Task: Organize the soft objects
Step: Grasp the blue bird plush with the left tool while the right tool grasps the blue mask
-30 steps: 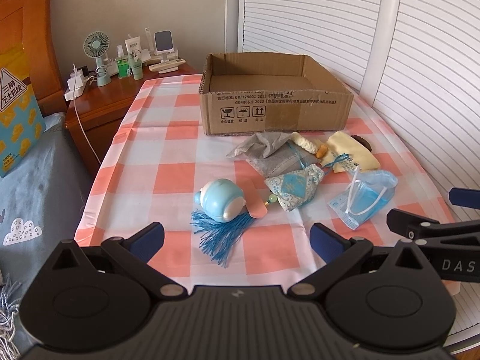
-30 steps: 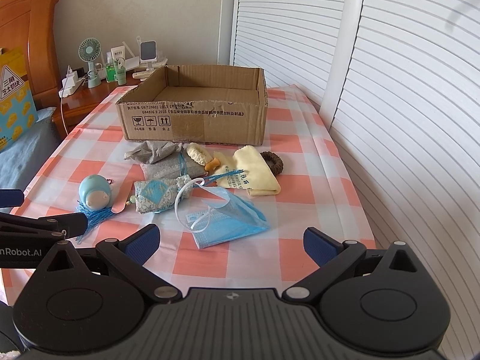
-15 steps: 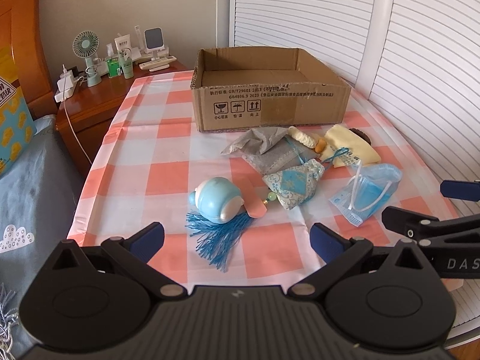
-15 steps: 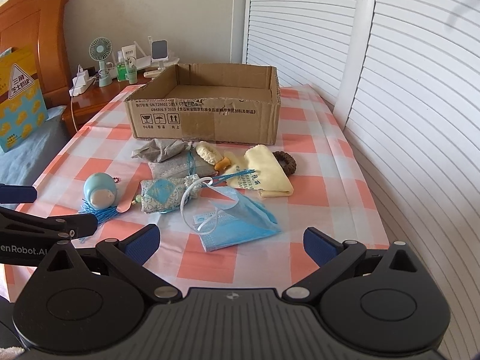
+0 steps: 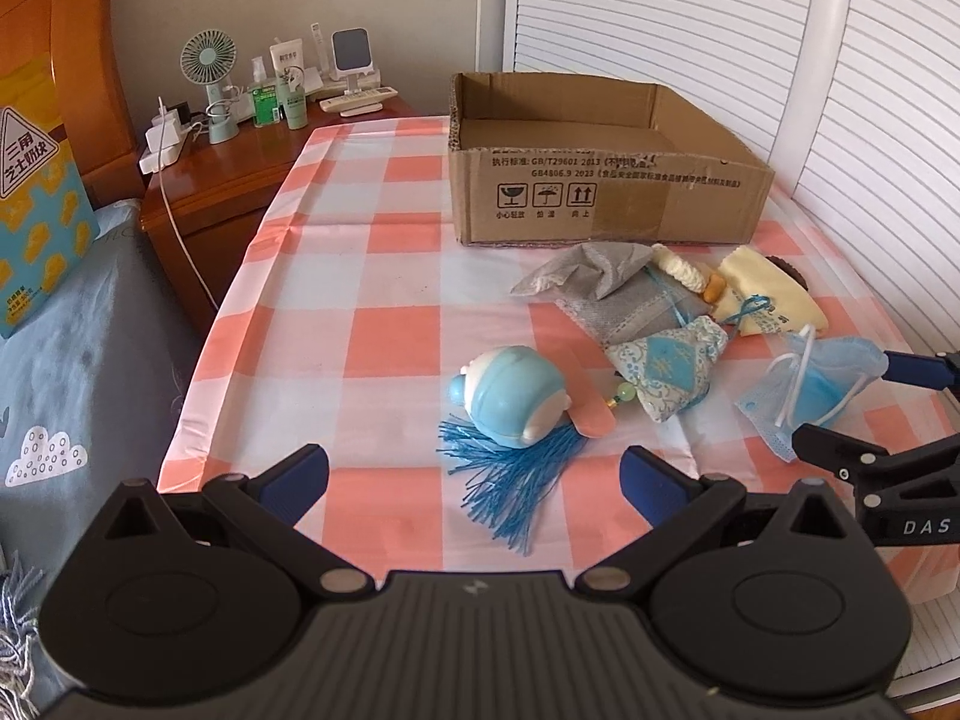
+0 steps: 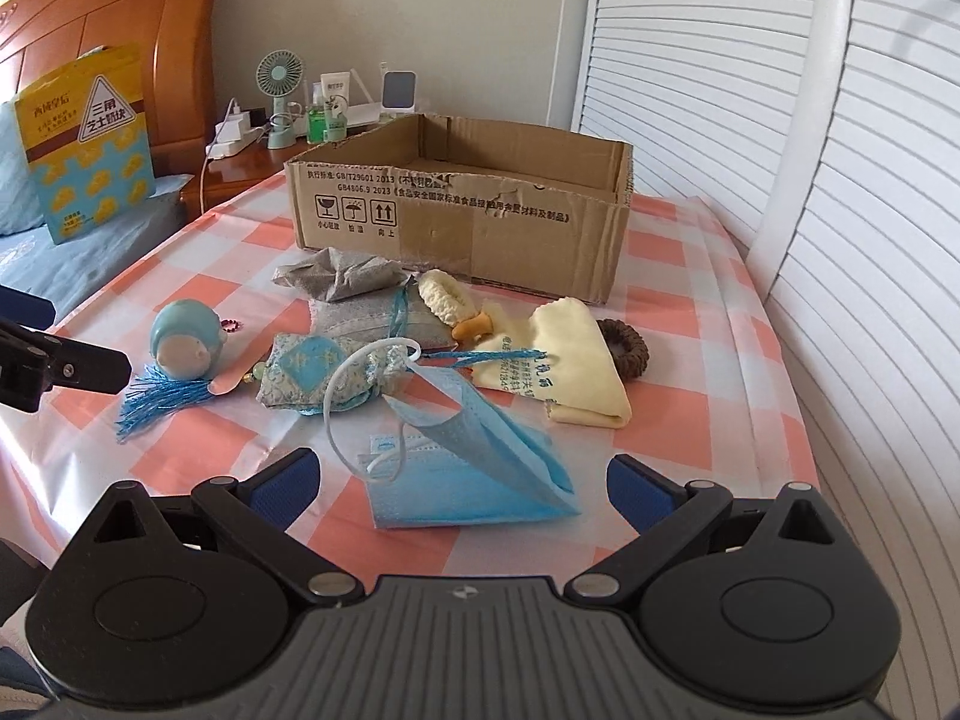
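Checked pink-and-white cloth covers the table, louvred doors on the right. Both grippers have come closer than a second ago: the right gripper, fingers apart, now straddles the blue face mask near the near edge; the left gripper, also spread, faces the blue tasselled toy. Bare cloth stretches left of the open cardboard box at the far side.
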The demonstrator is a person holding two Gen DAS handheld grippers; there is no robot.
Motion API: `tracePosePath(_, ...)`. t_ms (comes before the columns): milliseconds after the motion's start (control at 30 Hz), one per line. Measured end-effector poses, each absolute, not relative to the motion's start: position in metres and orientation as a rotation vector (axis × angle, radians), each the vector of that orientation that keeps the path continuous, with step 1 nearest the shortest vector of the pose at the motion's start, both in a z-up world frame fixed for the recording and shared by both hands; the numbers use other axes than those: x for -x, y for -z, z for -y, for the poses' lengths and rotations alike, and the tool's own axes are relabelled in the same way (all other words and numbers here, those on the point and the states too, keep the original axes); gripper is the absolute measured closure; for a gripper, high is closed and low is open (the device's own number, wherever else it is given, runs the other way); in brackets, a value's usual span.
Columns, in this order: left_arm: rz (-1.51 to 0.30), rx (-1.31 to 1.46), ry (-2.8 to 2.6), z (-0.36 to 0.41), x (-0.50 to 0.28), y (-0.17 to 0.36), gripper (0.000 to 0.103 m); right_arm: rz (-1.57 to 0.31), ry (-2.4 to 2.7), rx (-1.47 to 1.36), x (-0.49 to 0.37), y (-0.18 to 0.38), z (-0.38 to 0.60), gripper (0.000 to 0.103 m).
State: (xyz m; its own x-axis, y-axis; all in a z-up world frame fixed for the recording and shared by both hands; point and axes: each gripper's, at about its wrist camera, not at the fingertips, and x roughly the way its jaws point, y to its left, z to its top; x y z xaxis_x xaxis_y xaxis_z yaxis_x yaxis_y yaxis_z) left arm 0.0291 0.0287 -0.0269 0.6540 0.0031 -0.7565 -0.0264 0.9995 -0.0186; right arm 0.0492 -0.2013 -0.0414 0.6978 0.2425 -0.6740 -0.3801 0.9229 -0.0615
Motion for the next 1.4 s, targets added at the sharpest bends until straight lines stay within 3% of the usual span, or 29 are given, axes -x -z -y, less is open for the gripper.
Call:
tracePosePath(733,-0.869,0.022,0.043,-0.036,-0.033,0.037,0.001,-0.803,-0.540,0.341,-0.030,0.048,0.162,0.000)
tracePosePath(1000,-0.946,-0.012,0.132,-0.033,-0.047,0.071,0.001,-0.865,-0.486,0.292,-0.040,0.065,0.182,0.000)
tracePosePath(1400,-0.888,-0.073,0.190,-0.043,-0.044,0.077,0.000,-0.833,-0.516,0.257,-0.039,0.069,0.186,0.000)
